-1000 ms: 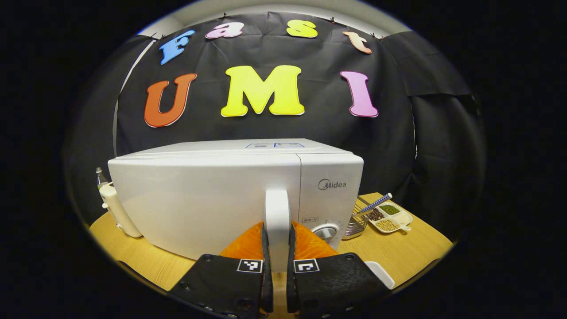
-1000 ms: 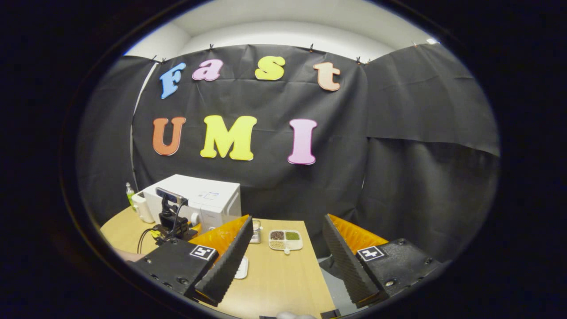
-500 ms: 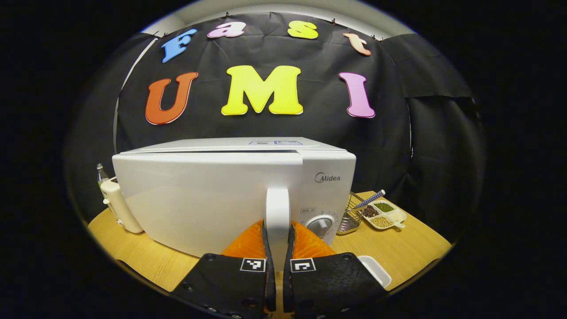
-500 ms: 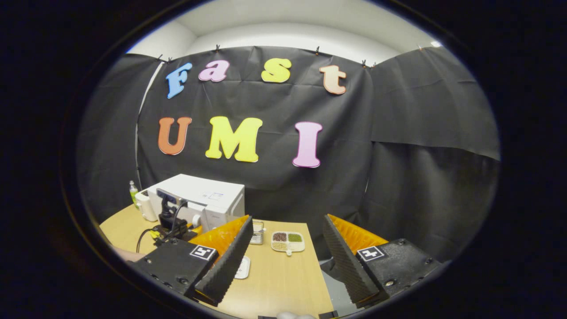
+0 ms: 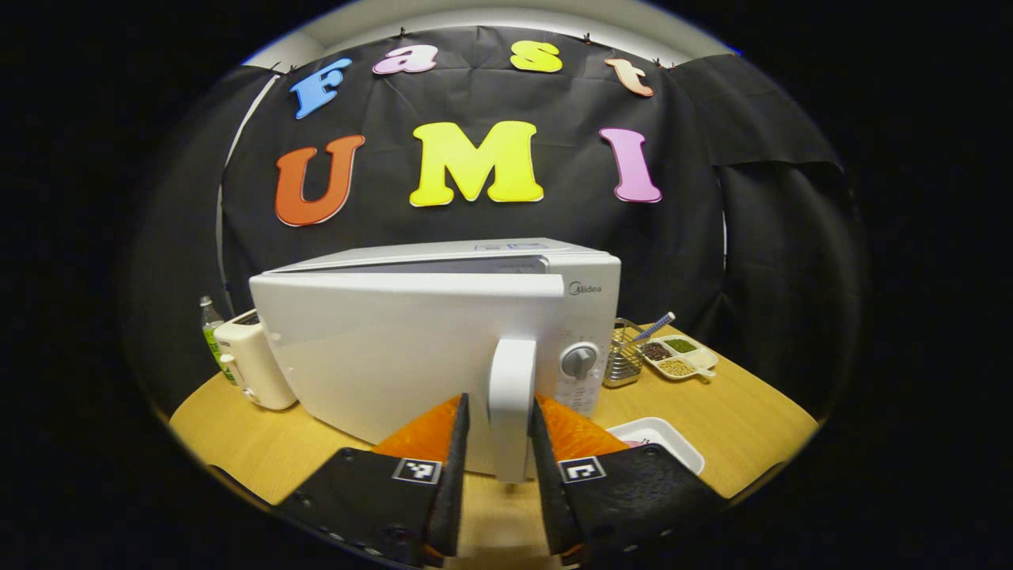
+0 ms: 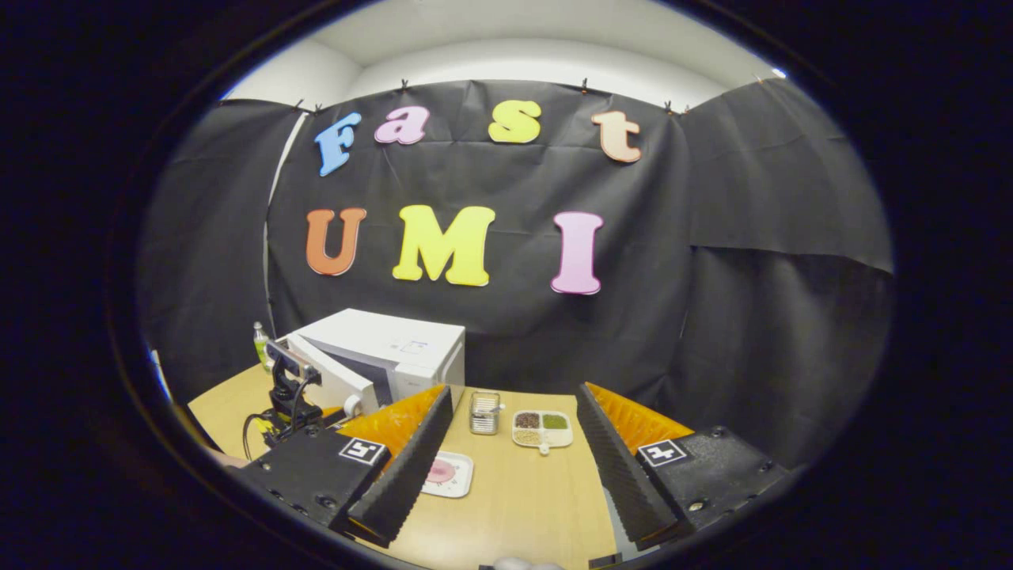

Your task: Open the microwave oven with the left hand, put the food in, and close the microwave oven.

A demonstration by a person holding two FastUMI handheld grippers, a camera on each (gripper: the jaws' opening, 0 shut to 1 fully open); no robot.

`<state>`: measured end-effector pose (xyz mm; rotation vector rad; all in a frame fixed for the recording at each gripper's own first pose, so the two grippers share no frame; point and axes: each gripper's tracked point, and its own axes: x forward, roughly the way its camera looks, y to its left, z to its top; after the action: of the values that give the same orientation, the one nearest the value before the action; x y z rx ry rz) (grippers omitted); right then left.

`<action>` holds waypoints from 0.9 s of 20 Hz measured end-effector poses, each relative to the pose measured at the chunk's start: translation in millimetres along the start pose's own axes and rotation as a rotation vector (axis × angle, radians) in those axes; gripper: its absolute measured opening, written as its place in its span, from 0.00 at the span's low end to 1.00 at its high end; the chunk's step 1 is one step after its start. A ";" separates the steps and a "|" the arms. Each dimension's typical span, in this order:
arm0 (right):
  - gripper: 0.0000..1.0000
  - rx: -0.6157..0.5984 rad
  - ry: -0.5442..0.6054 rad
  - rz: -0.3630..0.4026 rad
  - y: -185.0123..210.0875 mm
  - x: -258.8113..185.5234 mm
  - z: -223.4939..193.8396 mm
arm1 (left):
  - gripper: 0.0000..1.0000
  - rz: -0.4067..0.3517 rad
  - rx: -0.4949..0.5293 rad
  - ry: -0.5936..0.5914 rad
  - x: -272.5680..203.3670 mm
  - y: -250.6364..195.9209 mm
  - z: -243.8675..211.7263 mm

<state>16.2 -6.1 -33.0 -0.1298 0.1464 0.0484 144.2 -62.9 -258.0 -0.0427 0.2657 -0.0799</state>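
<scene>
The white microwave (image 5: 443, 332) stands on the wooden table (image 5: 736, 412) with its door (image 5: 380, 356) swung partly out. My left gripper (image 5: 500, 443) straddles the upright door handle (image 5: 511, 404). Its fingers are slightly parted, and a gap shows between the left finger and the handle. A white square plate (image 5: 657, 439) with pink food lies on the table, right of my left gripper. In the right gripper view the microwave (image 6: 388, 356) sits at the far left with its door ajar. The plate (image 6: 447, 475) lies beside my right gripper (image 6: 514, 467), which is open, empty and above the table.
A cream toaster (image 5: 249, 368) and a bottle (image 5: 207, 328) stand left of the microwave. To its right are a metal basket (image 5: 621, 364) and a divided dish of beans (image 5: 679, 356). The table's right edge (image 6: 605, 507) runs under my right gripper.
The microwave door has swung outward, pulled by the handle. My left gripper's fingers have spread apart from the handle they were pressing. The right gripper view has shifted, and the plate now shows more fully.
</scene>
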 end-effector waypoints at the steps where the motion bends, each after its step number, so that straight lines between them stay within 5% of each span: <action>1: 1.00 -0.005 -0.006 0.006 2.3 -0.7 2.1 | 0.54 0.010 -0.014 -0.005 -4.4 3.1 2.0; 2: 1.00 -0.011 -0.008 0.012 4.0 -2.3 2.2 | 0.75 0.012 -0.025 -0.004 -8.6 4.2 1.7; 7: 0.96 -0.021 -0.002 0.044 19.2 -1.8 -5.5 | 0.93 0.041 -0.014 0.006 -41.8 28.9 -6.0; 18: 1.00 -0.004 0.058 0.176 94.0 5.7 -38.4 | 0.96 0.155 0.070 0.018 -139.2 109.6 -23.9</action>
<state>10.9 82.1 -83.2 -0.1219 0.2149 0.2208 12.0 57.3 -250.5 0.0487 0.2831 0.0646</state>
